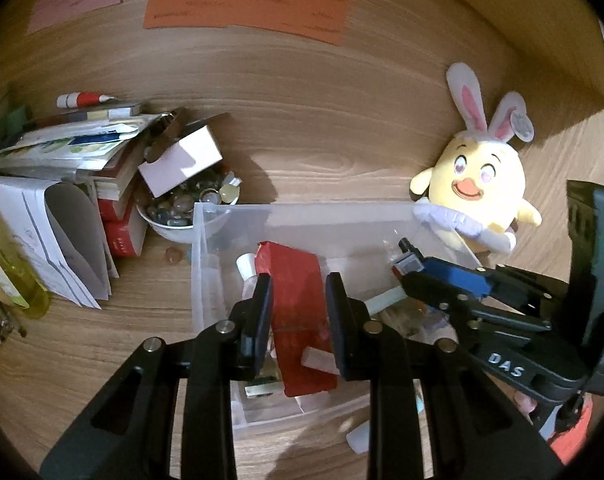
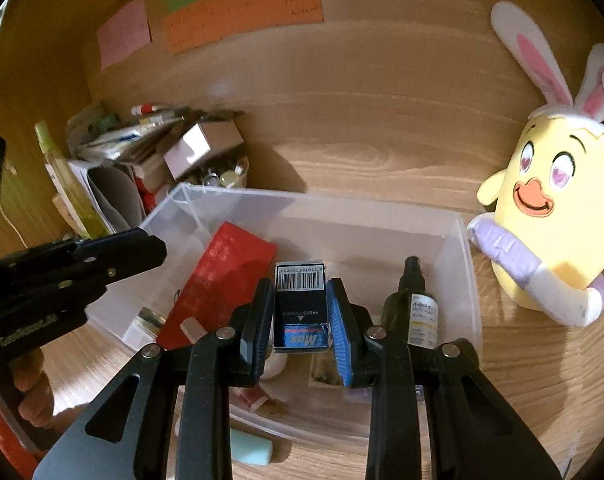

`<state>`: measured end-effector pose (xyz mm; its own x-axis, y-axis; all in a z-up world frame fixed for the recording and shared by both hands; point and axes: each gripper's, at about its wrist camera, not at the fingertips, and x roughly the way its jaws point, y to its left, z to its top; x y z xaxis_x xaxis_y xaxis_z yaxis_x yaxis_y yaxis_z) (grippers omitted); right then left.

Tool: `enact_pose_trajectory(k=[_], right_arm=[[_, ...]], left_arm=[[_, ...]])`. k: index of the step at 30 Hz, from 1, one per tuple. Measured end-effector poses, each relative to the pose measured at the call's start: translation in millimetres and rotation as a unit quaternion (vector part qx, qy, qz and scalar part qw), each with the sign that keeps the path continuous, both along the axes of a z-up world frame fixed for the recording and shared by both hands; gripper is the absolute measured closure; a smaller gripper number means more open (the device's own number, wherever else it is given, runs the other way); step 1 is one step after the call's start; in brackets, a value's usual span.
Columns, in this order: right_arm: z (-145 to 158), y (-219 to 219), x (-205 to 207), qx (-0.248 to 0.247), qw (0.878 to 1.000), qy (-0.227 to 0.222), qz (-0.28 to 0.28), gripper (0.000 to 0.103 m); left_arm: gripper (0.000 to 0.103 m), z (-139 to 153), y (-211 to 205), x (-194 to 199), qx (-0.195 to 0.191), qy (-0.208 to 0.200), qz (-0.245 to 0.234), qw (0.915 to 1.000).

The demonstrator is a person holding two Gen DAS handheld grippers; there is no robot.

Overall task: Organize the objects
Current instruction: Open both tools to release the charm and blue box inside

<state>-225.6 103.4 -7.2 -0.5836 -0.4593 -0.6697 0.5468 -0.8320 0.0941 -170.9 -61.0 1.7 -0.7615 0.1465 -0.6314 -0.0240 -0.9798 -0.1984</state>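
The right gripper (image 2: 300,312) is clamped on a small black-and-blue cardboard box with a barcode panel (image 2: 300,304). The box's long axis runs straight out along the fingers, barcode end foremost. It hangs over the open clear plastic storage bin (image 2: 471,280), just above the bin's floor near the middle, so the drop lies directly below and slightly ahead. To its left inside the bin lies a flat red packet (image 2: 222,280), and to its right stands a dark spray bottle with a white label (image 2: 415,304); the gap between them looks wide enough for the box. The left gripper (image 1: 299,316) has its jaws drawn close together with nothing between them, poised over the same red packet at the bin's left half. A yellow plush chick with rabbit ears (image 2: 557,208) sits outside the bin's right wall.
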Motion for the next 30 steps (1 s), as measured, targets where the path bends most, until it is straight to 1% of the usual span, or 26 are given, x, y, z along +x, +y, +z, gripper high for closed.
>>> enact_pose_trajectory(k=[2, 4, 9, 12, 17, 18, 19, 21, 23, 24, 25, 26, 27, 28, 29, 30], right_arm=[[-3, -2, 0, 0.006, 1.0, -0.002, 0.0, 0.078], [-5, -5, -1, 0.01, 1.0, -0.004, 0.002, 0.078], [-11, -10, -1, 0.023, 1.0, -0.008, 0.003, 0.078], [-13, -13, 0, 0.03, 0.999, -0.009, 0.005, 0.078], [-16, -16, -1, 0.035, 0.999, -0.019, 0.009, 0.078], [-15, -16, 0, 0.036, 0.999, -0.017, 0.009, 0.076], [-13, -17, 1, 0.037, 0.999, -0.015, 0.009, 0.073], [-9, -16, 4, 0.035, 0.999, -0.008, 0.008, 0.054], [-2, -15, 9, 0.033, 0.999, 0.009, 0.003, 0.049], [3, -14, 12, 0.032, 0.999, 0.017, 0.003, 0.048], [7, -13, 15, 0.03, 0.999, 0.021, 0.005, 0.048], [11, -11, 18, 0.026, 0.999, 0.026, 0.007, 0.045], [16, -10, 21, 0.023, 0.999, 0.03, 0.009, 0.039], [21, -7, 25, 0.019, 0.999, 0.034, 0.01, 0.034], [24, -5, 28, 0.015, 0.999, 0.037, 0.01, 0.026], [28, -2, 32, 0.008, 0.999, 0.042, 0.01, 0.02]], left_arm=[[0.077, -1, 2, 0, 0.0, -0.002, -0.006, 1.0], [0.069, -1, 3, 1, 0.0, -0.002, -0.008, 1.0], [0.058, 3, 3, 6, -0.003, 0.006, -0.008, 0.9999], [0.05, 6, 4, 10, -0.002, 0.013, -0.01, 0.9999], [0.048, 12, 7, 16, -0.008, 0.018, -0.014, 0.9997], [0.045, 13, 7, 17, -0.008, 0.018, -0.014, 0.9997], [0.039, 14, 7, 18, -0.008, 0.02, -0.012, 0.9997], [0.033, 18, 6, 23, -0.006, 0.029, -0.008, 0.9995], [0.033, 22, 5, 29, -0.005, 0.035, -0.008, 0.9993], [0.033, 24, 5, 31, -0.006, 0.038, -0.008, 0.9992], [0.029, 26, 5, 33, -0.006, 0.04, -0.008, 0.9992], [0.026, 28, 5, 36, -0.005, 0.04, -0.008, 0.9991], [0.022, 30, 5, 38, -0.004, 0.041, -0.009, 0.9991], [0.022, 32, 5, 41, -0.003, 0.044, -0.01, 0.999], [0.022, 33, 6, 44, -0.005, 0.046, -0.011, 0.9989], [0.022, 34, 6, 46, -0.008, 0.047, -0.012, 0.9988]])
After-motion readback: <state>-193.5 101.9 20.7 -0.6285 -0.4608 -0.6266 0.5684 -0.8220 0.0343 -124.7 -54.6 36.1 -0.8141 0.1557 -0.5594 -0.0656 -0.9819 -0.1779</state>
